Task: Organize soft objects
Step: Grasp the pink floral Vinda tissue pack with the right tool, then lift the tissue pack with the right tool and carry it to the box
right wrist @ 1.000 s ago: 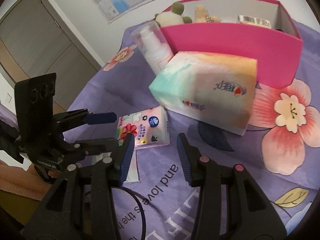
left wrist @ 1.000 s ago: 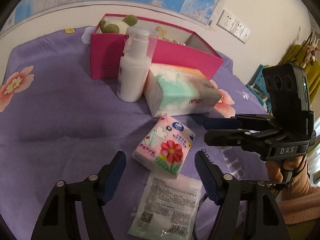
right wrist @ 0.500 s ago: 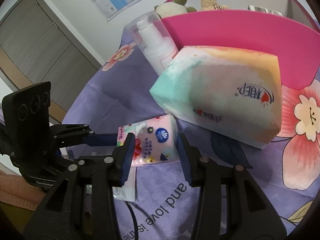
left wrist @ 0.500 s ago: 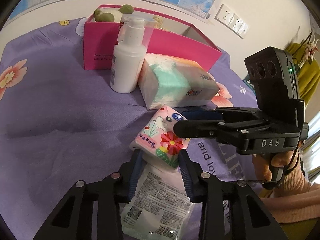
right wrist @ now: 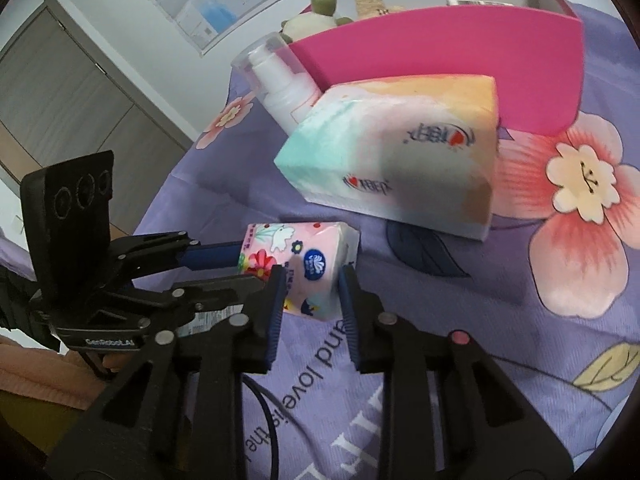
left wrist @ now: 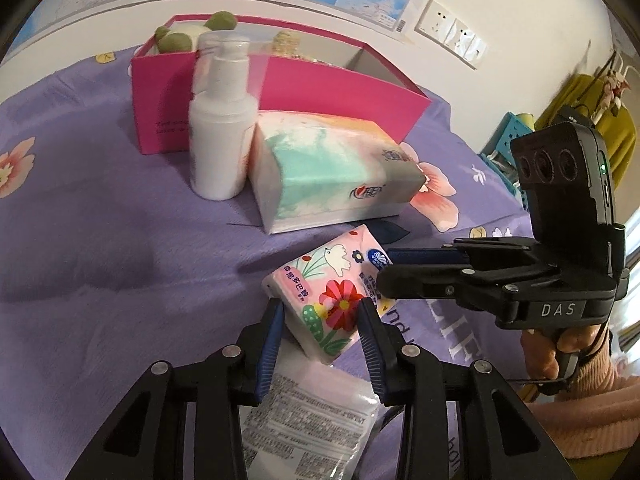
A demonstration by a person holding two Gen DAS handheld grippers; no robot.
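Together we pinch one small floral tissue pack [left wrist: 326, 298] from two sides on the purple sheet [left wrist: 100, 248]: the left gripper [left wrist: 320, 320] has its fingers drawn narrow against the pack's near corner, and the right gripper [right wrist: 310, 288] has its fingers narrow on the other end, the blue pads pressing the wrapper in both wrist views. We judge the pack light and squashy, its glossy film likely slippery, so a hold across the short sides near the middle looks safest; a corner grip may let it twist or slide out. It lies tilted, one end apparently lifted off the sheet, just in front of the big tissue pack [left wrist: 332, 172], which rests touching a white pump bottle [left wrist: 220, 136] and looks equally soft but bulkier, too wide for one pair of fingers except across its narrow end. Behind both stands the pink box [left wrist: 344, 92], open at the top; inside we see a green and white plush toy [left wrist: 180, 36], a beige plush thing [right wrist: 370, 2] beside it, and a small packet [right wrist: 474, 2] at the far end, with room left between. Under the left gripper lies a flat clear packet [left wrist: 308, 412], printed with text, partly tucked beneath the floral pack.
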